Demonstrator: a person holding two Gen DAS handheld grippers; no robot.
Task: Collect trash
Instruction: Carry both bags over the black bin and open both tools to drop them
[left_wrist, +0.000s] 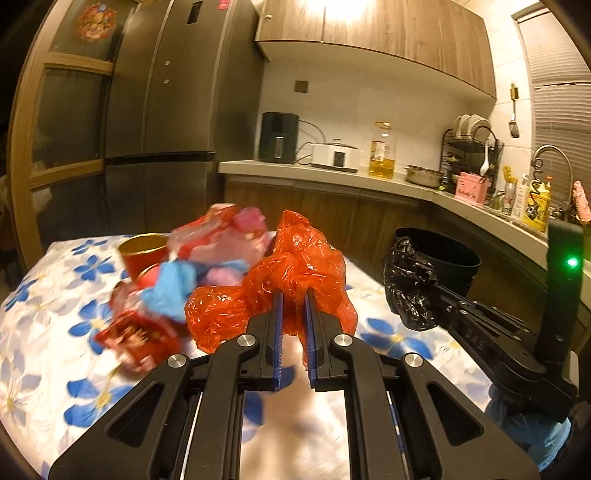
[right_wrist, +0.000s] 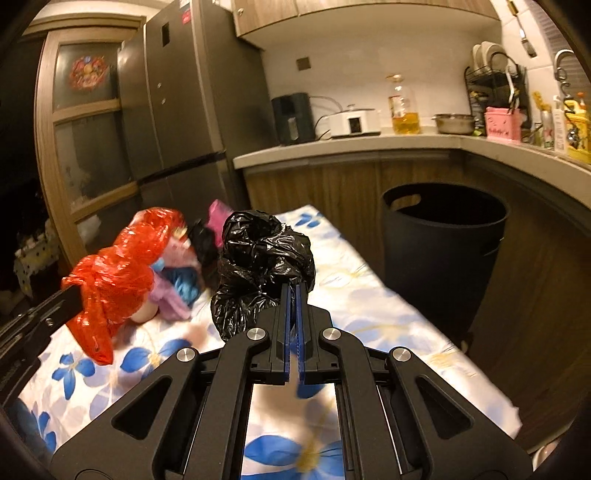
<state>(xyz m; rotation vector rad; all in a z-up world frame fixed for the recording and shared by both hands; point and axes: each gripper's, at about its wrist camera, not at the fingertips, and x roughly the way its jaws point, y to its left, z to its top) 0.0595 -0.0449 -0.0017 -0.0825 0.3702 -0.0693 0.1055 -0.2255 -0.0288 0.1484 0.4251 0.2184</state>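
Gripping red bag (left_wrist: 295, 273), crumpled, no clear axis: left gripper (left_wrist: 294, 295) | right gripper (right_wrist: 294, 291) fingers clamp black bag (right_wrist: 258, 254)

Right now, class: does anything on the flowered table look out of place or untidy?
Yes. A heap of crumpled red, pink and blue wrappers lies strewn across the white tablecloth with blue flowers, beside a red paper cup with a gold rim, instead of in the empty black plastic bin standing beside the table.
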